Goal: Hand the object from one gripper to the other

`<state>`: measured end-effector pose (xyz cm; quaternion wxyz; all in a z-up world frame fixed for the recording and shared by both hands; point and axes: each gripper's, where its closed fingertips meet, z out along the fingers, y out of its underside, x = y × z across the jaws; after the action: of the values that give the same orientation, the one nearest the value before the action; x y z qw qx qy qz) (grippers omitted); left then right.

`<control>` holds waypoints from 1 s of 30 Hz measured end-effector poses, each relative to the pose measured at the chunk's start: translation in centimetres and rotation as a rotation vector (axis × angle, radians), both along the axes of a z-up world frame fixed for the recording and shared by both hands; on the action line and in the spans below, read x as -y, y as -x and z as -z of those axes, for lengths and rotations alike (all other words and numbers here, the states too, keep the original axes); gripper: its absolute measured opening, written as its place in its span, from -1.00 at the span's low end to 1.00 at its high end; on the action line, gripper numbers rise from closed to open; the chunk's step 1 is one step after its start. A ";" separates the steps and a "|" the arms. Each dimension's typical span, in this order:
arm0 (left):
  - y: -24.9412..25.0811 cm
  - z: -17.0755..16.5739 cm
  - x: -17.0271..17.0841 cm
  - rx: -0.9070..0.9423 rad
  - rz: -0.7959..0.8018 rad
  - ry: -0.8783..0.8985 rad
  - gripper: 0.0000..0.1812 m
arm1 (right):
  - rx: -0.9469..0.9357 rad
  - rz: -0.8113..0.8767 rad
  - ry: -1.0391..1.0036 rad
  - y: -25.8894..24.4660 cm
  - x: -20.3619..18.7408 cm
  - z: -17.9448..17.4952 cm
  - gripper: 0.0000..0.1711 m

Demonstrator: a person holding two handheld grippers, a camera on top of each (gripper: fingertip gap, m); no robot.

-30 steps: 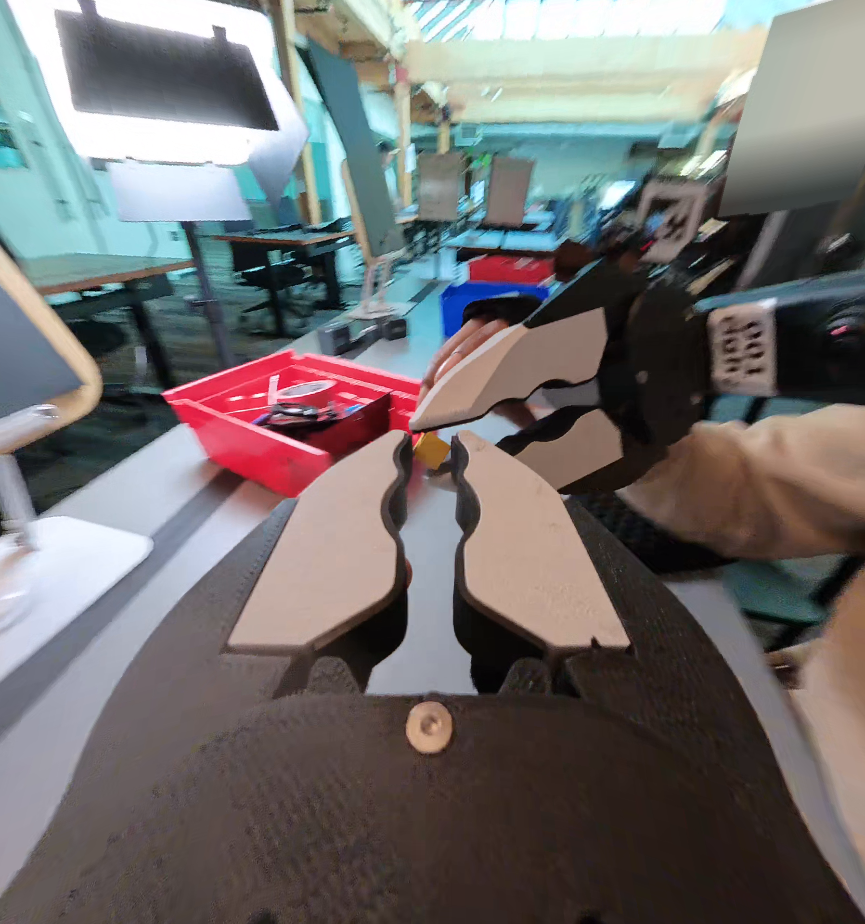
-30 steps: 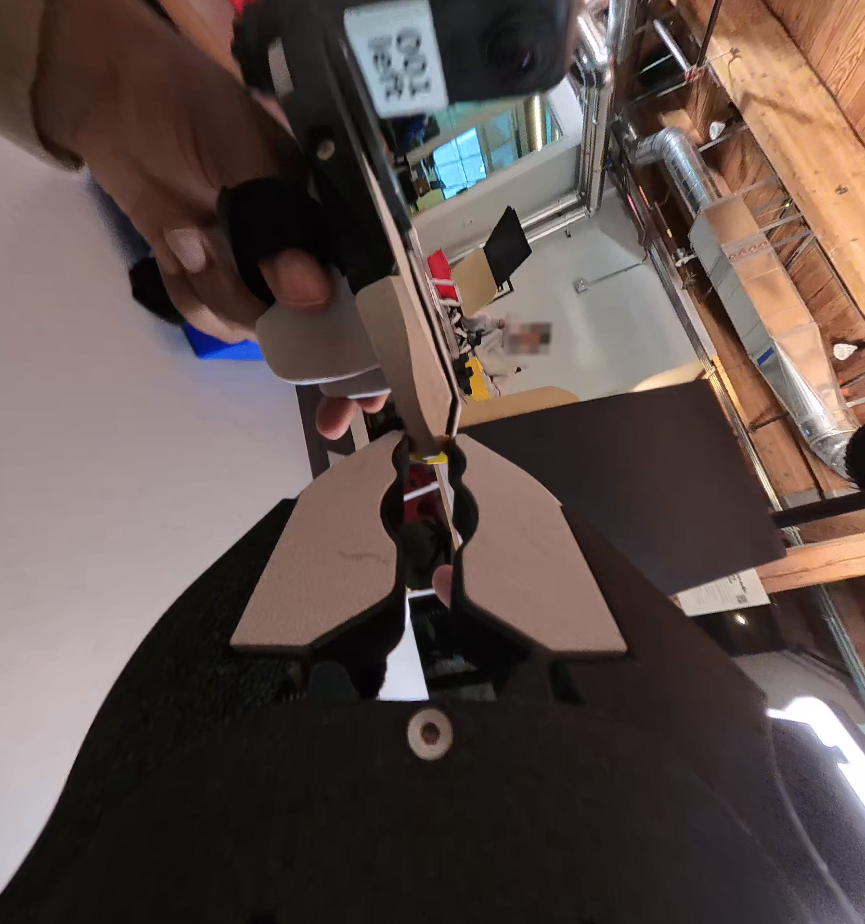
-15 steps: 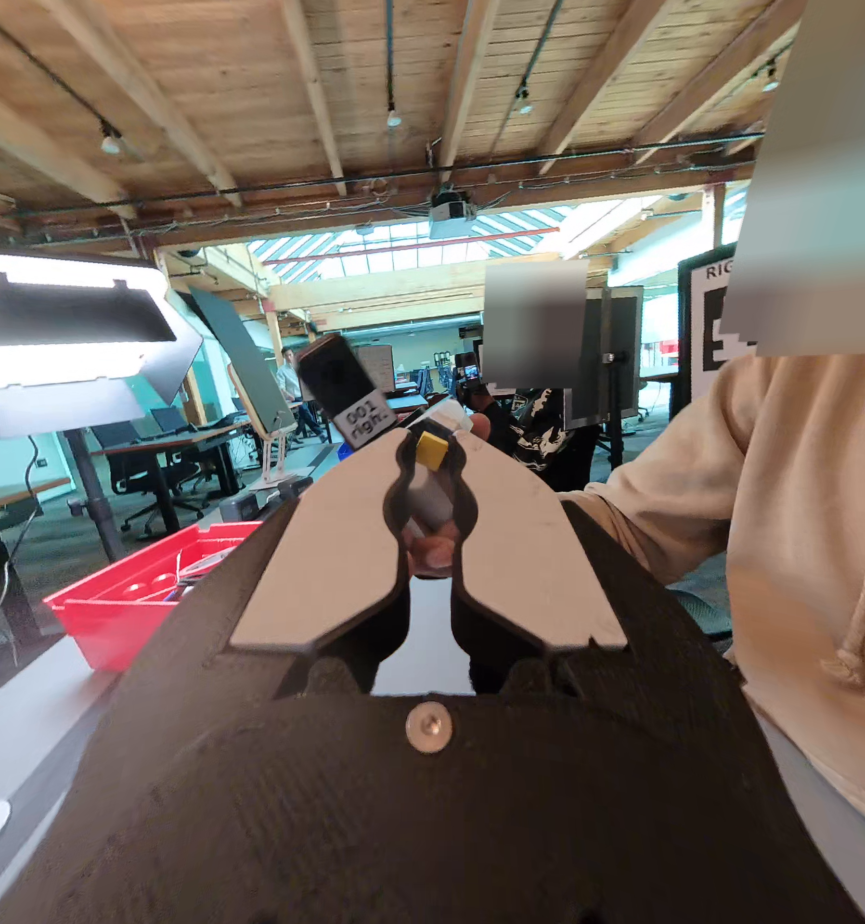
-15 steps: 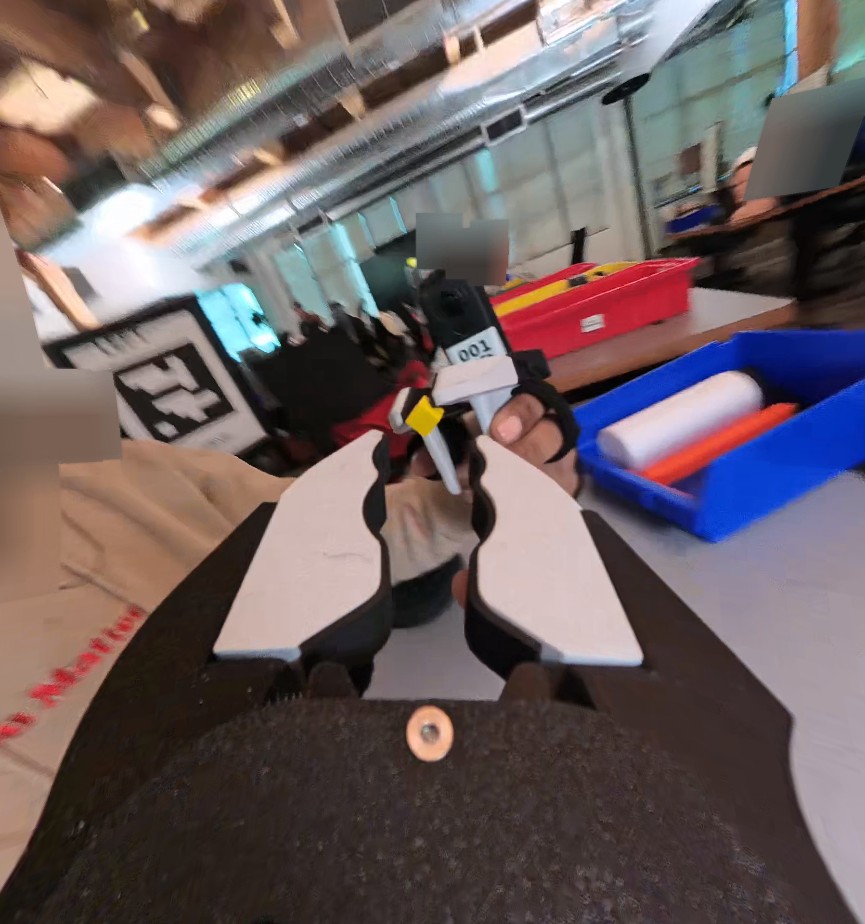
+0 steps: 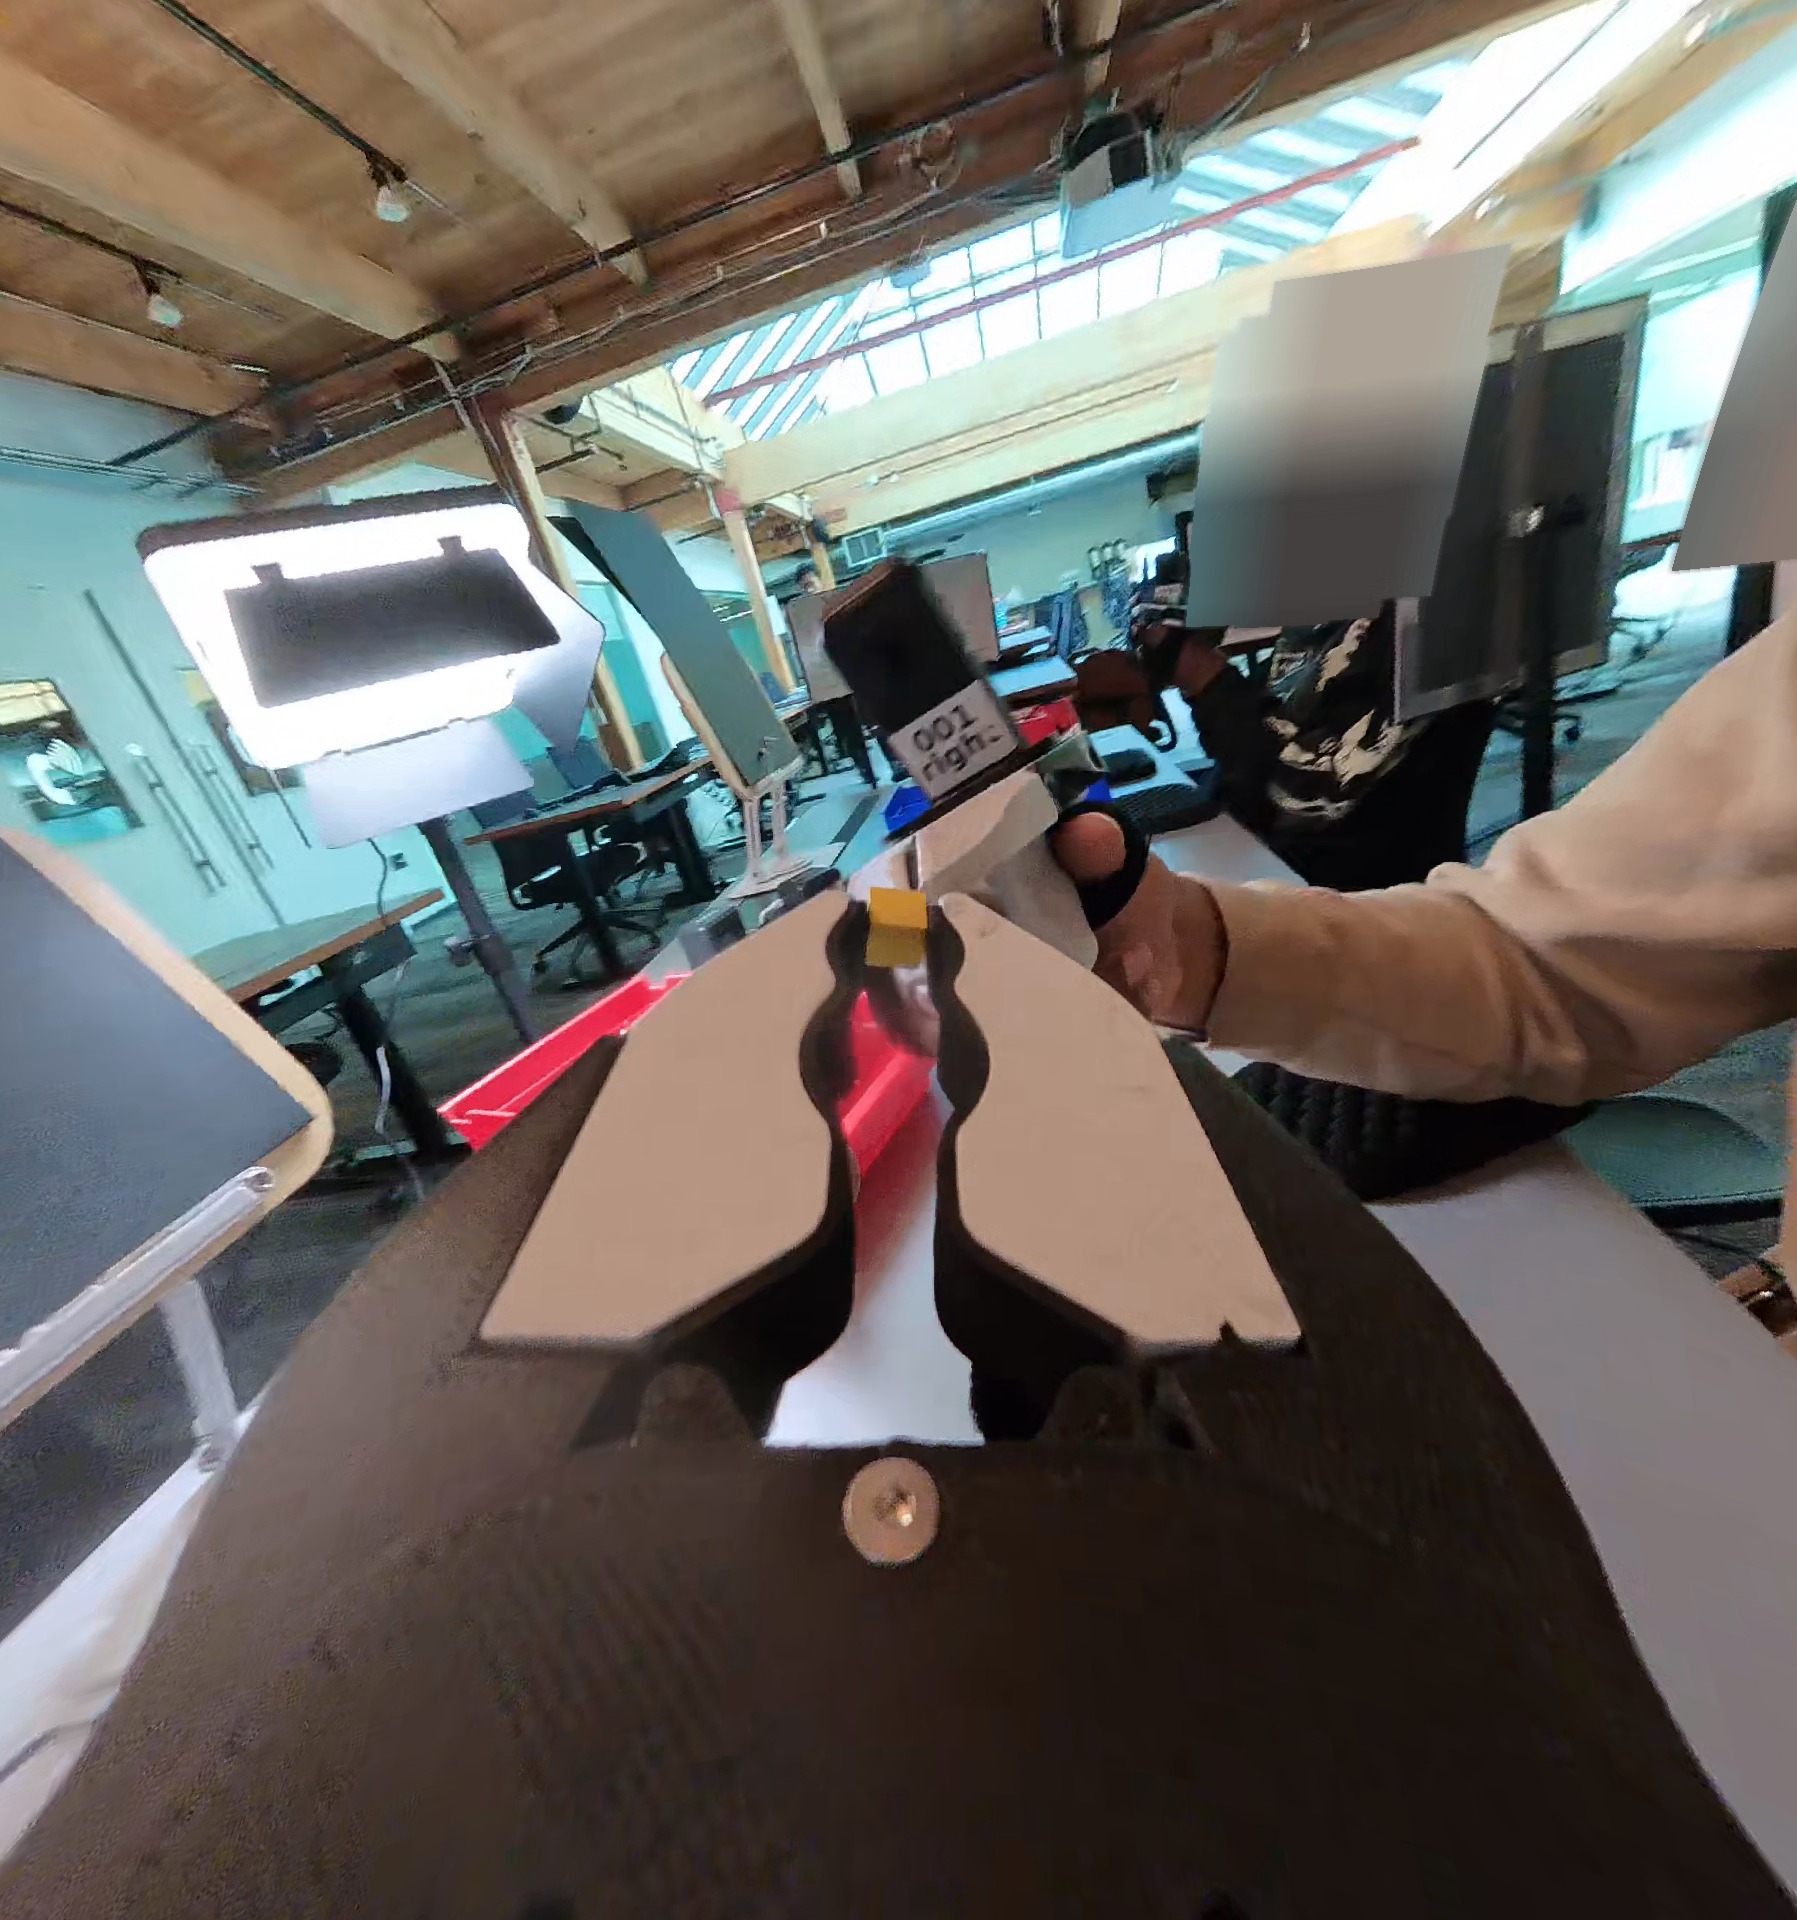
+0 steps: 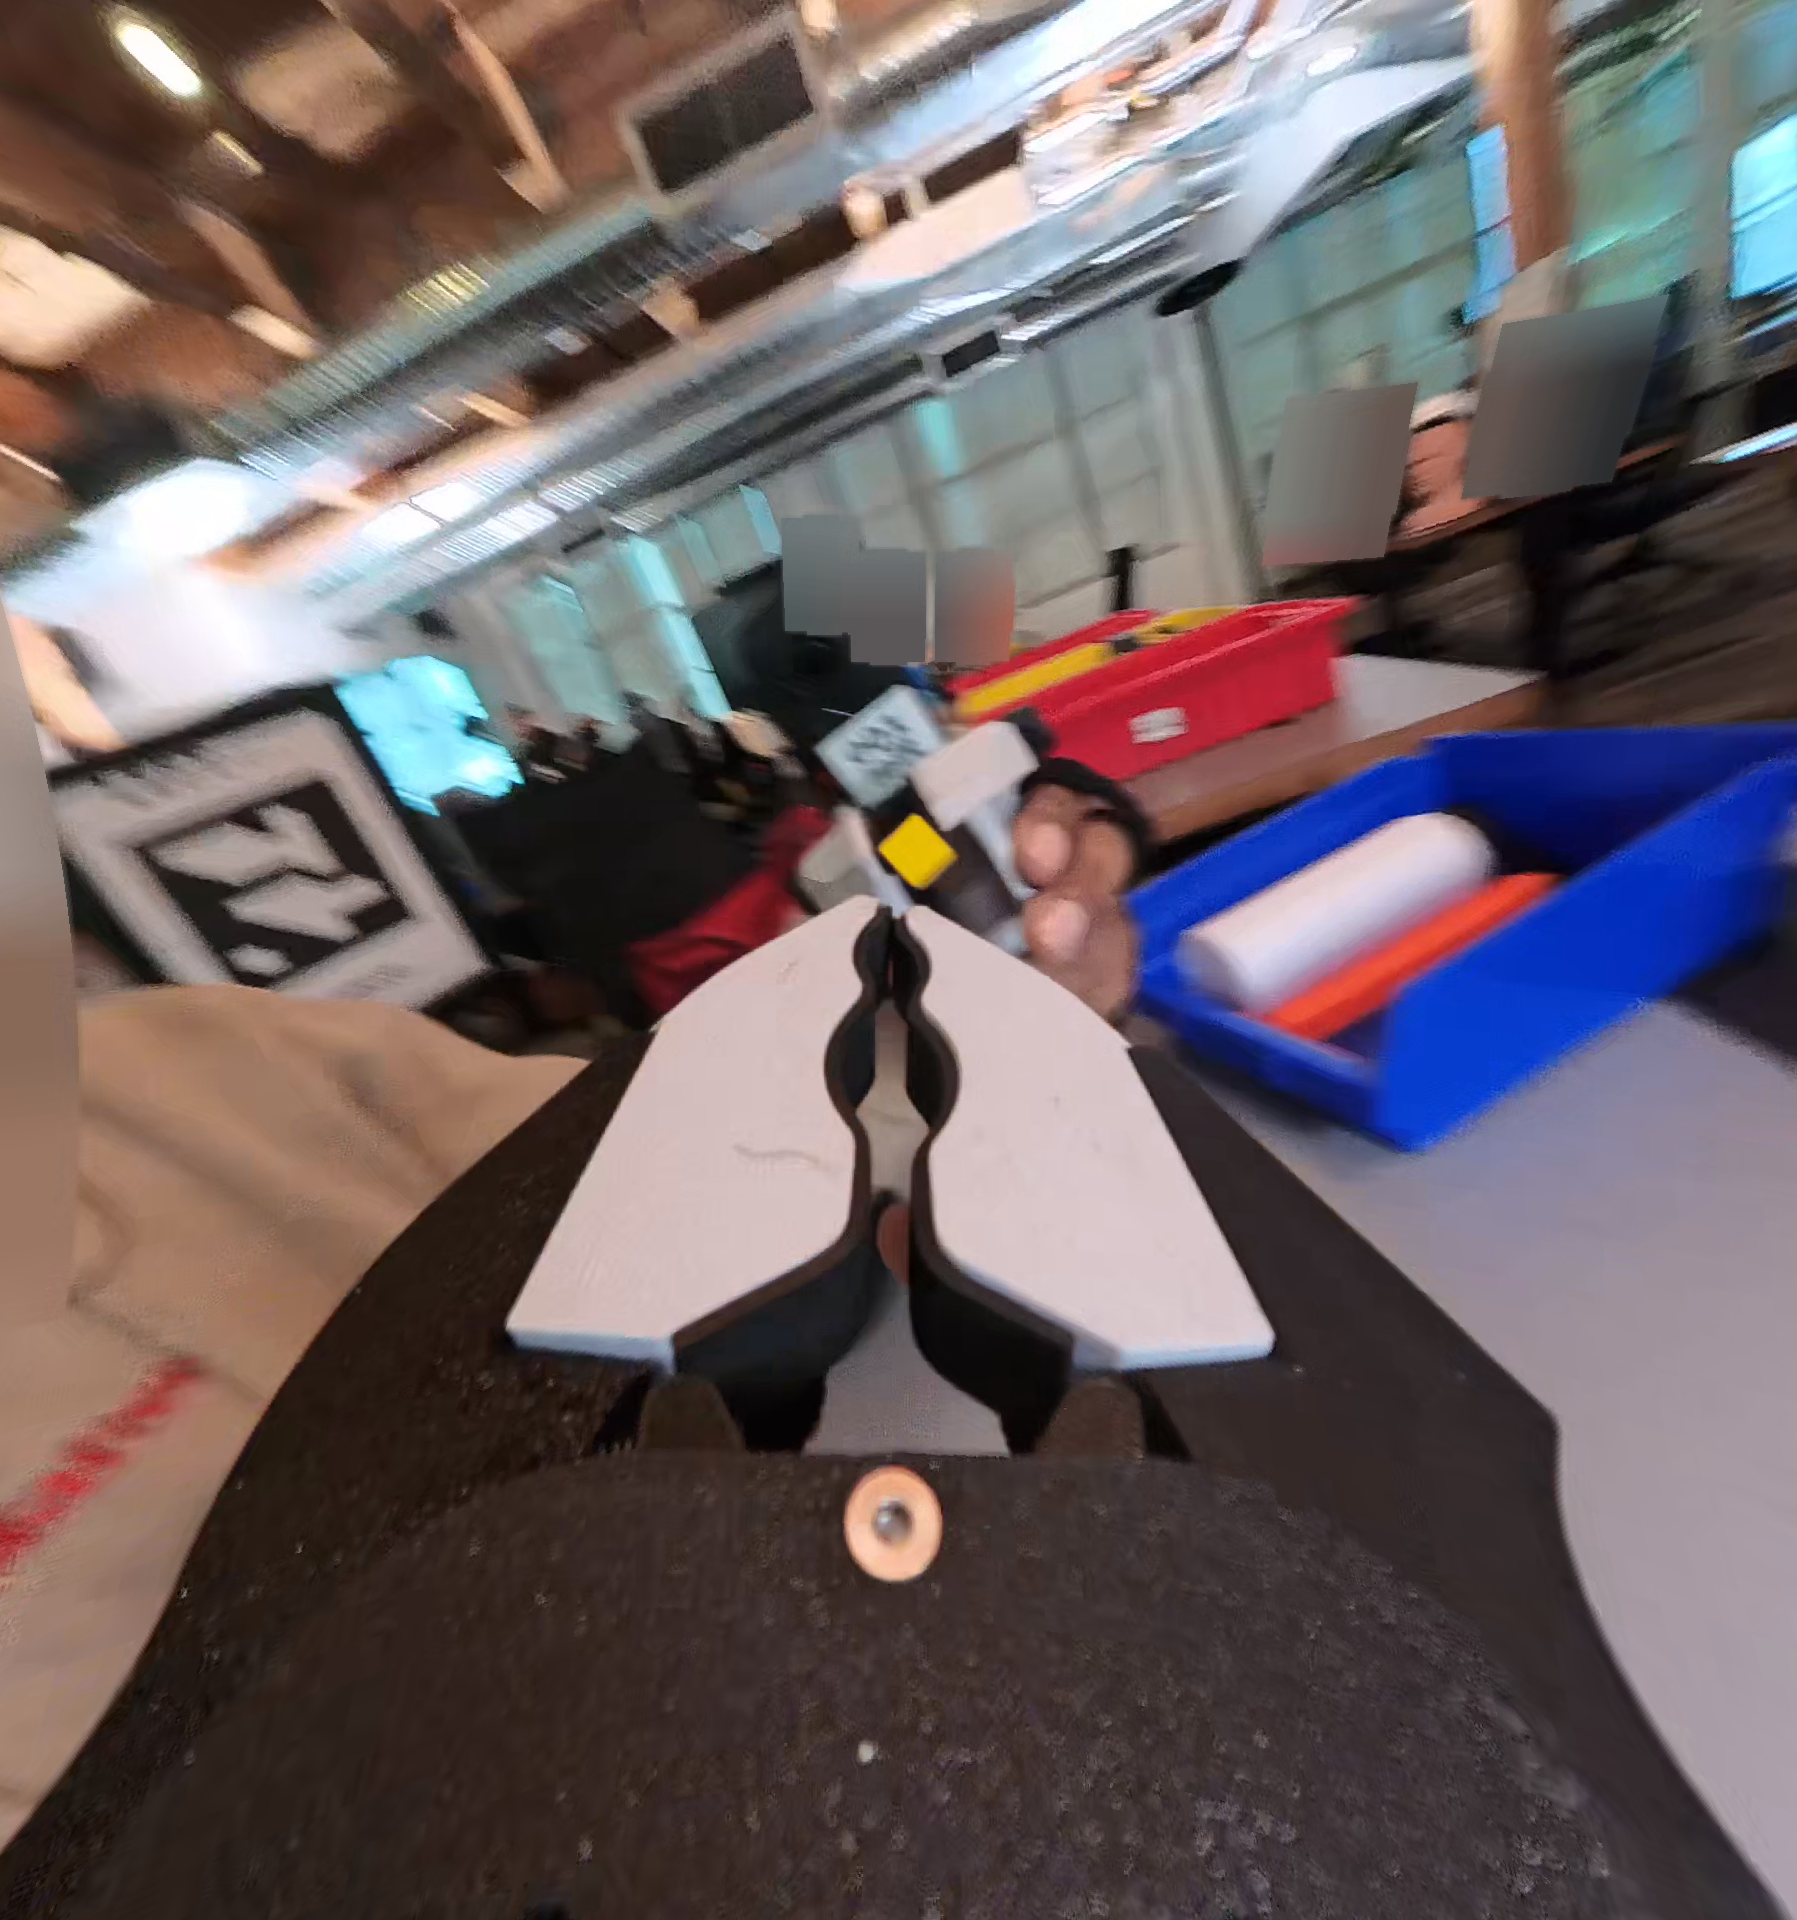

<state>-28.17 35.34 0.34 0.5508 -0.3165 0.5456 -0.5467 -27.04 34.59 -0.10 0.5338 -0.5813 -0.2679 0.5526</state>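
Now, from the left wrist view: pinches the yellow block right at the tips of the left gripper, fingers drawn in onto its two sides, gap behind the block empty down to the palm. Holds it up in the air, above the red bin and the grey table, touching neither. Shows the right gripper just behind the block, wrapped by a hand in a cream sleeve. Cannot tell from this angle whether those far fingers touch the block. Compared with half a second ago, tilts lower, so more of the room and less of the ceiling; same pinch on the block as then.

Next, from the right wrist view, badly smeared by motion: shows the right gripper with fingertips pressed together or very nearly so, nothing between them. Half a second ago, stood clearly parted; so has closed on nothing. Places the yellow block just beyond those tips, gripped by the left gripper farther off, not by this one. Off to the side, a blue bin with a white roll and an orange piece on the table.

Taken together, probably means one of two things: either a pass into the left gripper already finished, with the right one shut and idle, or a pass toward the right not yet begun. For the latter, would need the right fingers reopened before any approach, since shut tips could only knock the small block loose.
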 end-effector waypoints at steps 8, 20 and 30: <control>-0.7 0.3 1.7 0.058 0.021 -0.100 -0.88 | -0.063 -0.146 0.097 1.0 1.0 0.2 -0.74; -1.2 0.9 0.8 0.016 -0.108 -0.211 -0.89 | -0.053 -0.077 0.105 1.1 0.3 0.3 -0.83; -3.6 2.0 -1.0 -0.231 -0.030 0.391 -0.69 | 0.841 0.743 -0.907 -2.1 -2.6 1.0 -0.83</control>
<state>-24.60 36.31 -1.62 0.4209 -0.4859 0.4841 -0.5937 -24.99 37.18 -1.07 0.7269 -0.5187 -0.4384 -0.1016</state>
